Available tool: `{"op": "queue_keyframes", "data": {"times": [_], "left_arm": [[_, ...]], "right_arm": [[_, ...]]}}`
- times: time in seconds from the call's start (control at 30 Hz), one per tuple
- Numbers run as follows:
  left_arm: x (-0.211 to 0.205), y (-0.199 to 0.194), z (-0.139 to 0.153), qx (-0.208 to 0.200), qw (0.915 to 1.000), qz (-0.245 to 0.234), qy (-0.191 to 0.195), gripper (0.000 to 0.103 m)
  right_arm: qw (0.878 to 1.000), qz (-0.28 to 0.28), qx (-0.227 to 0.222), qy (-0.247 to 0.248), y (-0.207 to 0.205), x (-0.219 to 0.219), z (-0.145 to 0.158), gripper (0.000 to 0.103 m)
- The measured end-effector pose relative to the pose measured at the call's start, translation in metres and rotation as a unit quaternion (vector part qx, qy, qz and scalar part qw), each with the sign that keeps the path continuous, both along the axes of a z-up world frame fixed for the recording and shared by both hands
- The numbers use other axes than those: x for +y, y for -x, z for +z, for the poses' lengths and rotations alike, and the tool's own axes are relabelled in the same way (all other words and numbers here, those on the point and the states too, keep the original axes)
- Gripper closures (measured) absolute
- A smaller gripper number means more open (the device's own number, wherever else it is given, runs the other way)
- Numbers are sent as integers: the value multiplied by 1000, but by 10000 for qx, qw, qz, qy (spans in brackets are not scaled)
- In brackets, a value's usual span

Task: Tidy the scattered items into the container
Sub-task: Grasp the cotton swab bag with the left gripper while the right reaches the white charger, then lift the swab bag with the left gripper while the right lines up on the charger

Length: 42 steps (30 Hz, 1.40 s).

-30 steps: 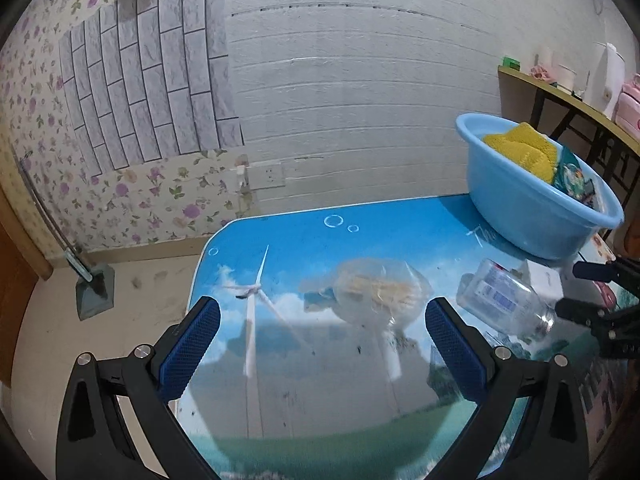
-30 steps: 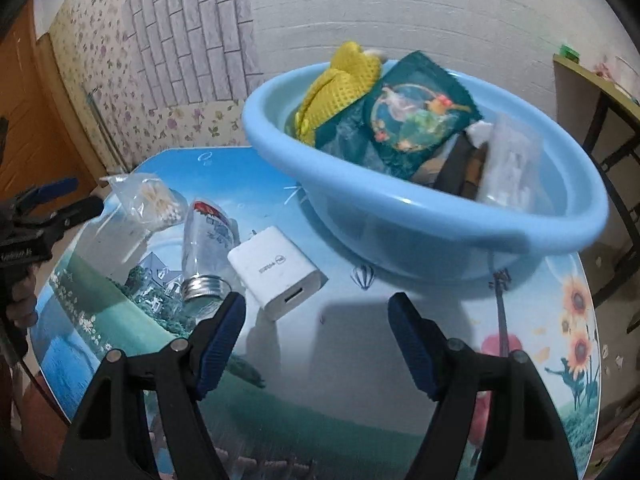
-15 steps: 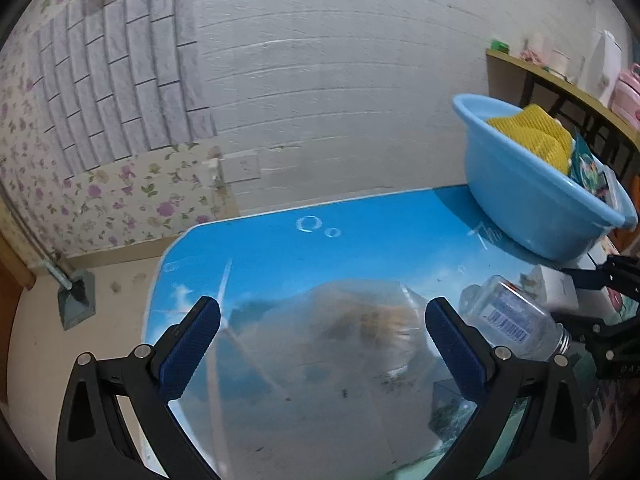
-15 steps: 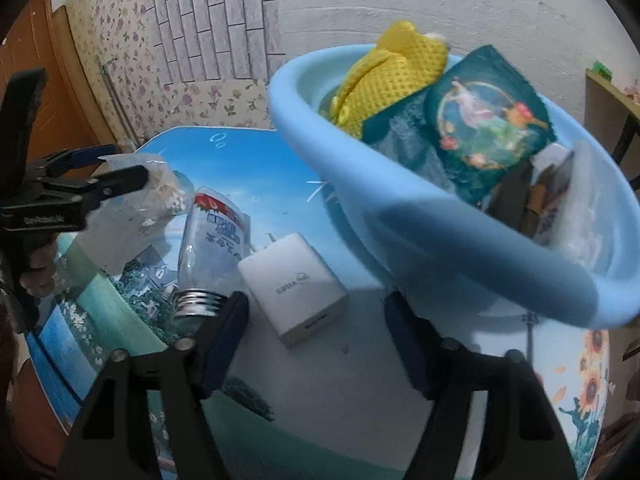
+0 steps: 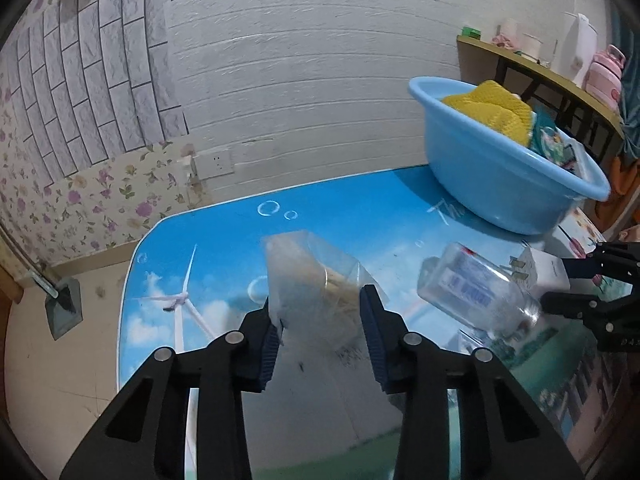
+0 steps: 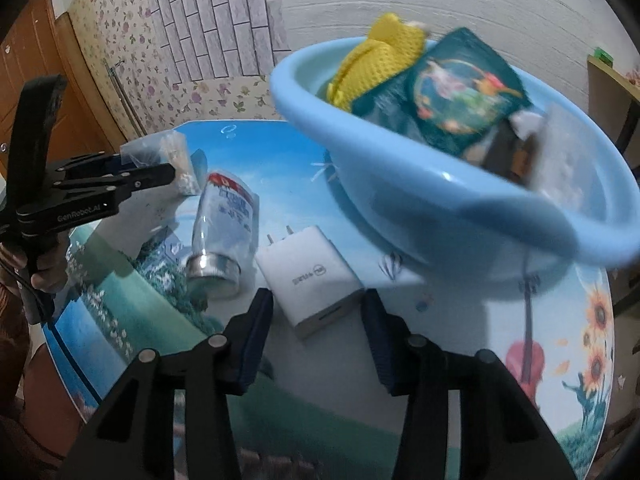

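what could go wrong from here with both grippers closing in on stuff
1. The left gripper, whose jaws have just been closing, pinches only the thin clear bag of swabs; the film could slip or tear on lifting.
2. The right gripper, jaws also just closing, straddles only the near end of the white charger, with gaps either side; an off-centre pinch may twist it out.
3. The glass jar lies on its side beside the charger; a nudge could roll it.

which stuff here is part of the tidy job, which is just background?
Job:
- clear bag, between left gripper pads
- white charger, between right gripper fingers
- glass jar, lying on its side
- blue basin, already part filled

Background:
- shelf with pink bottle
- wall socket
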State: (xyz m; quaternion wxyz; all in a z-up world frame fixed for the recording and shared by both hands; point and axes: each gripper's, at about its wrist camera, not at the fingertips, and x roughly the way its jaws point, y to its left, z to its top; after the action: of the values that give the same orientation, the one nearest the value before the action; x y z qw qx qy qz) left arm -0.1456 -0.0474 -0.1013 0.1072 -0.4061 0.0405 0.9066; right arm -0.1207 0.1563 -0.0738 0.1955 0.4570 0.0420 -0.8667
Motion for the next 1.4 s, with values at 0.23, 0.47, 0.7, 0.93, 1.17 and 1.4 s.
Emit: {"op": "queue_keyframes", "data": {"times": [0.23, 0.47, 0.7, 0.93, 1.17, 1.4], "left_arm": [[15, -36, 12, 4, 9998, -183, -10, 67], [32, -73, 20, -3, 9999, -108, -10, 67], [58, -100, 18, -193, 9993, -261, 166, 67], [76, -107, 18, -200, 9993, -66, 303, 65], [82, -102, 13, -372, 9988, 33, 307, 61], [85, -94, 5, -510, 9978, 98, 422, 37]], "right_arm": [[9992, -373, 98, -137, -34, 32, 4, 59], [9963, -834, 129, -161, -64, 70, 6, 60], [9928, -1193, 88, -109, -83, 90, 8, 60], [9901, -1399, 146, 29, -100, 111, 17, 60], [9906, -1369, 52, 54, -101, 112, 10, 60], [9915, -1297, -5, 137, -102, 112, 7, 59]]}}
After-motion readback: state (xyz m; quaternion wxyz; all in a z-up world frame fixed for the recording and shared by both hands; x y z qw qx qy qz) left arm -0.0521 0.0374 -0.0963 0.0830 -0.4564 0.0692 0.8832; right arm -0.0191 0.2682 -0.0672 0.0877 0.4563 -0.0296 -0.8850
